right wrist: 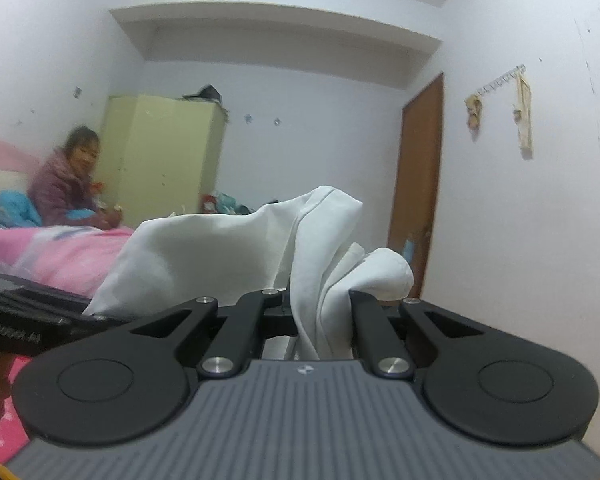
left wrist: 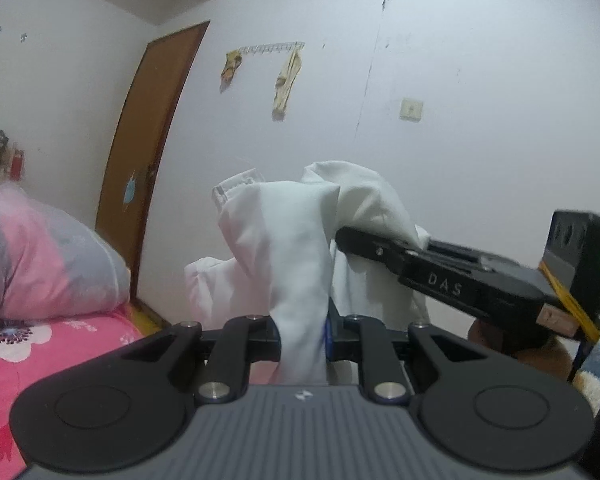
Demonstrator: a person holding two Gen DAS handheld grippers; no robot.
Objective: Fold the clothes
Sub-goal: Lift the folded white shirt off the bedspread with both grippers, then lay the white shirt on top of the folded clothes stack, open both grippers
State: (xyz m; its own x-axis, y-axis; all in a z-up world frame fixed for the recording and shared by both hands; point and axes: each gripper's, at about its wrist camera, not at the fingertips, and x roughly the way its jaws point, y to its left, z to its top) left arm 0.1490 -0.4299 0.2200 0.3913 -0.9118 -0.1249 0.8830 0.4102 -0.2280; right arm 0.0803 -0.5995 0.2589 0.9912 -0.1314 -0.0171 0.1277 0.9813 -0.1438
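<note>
A white garment [left wrist: 292,248] hangs bunched in the air between both grippers. My left gripper [left wrist: 302,340] is shut on a fold of it, and the cloth rises from the jaws and hides the fingertips. In the left wrist view the right gripper [left wrist: 352,242] comes in from the right, its black finger buried in the same cloth. In the right wrist view my right gripper [right wrist: 320,320] is shut on the white garment [right wrist: 324,248], which piles up over the jaws. The left gripper's black body [right wrist: 24,320] shows at the left edge there.
A bed with a pink flowered cover [left wrist: 60,344] and a pink and grey pillow [left wrist: 40,256] lies to the left. A person in a purple jacket [right wrist: 66,184] sits on the bed. A brown door [left wrist: 148,152], a yellow-green wardrobe [right wrist: 160,160] and a wall hook rack [left wrist: 272,49] stand behind.
</note>
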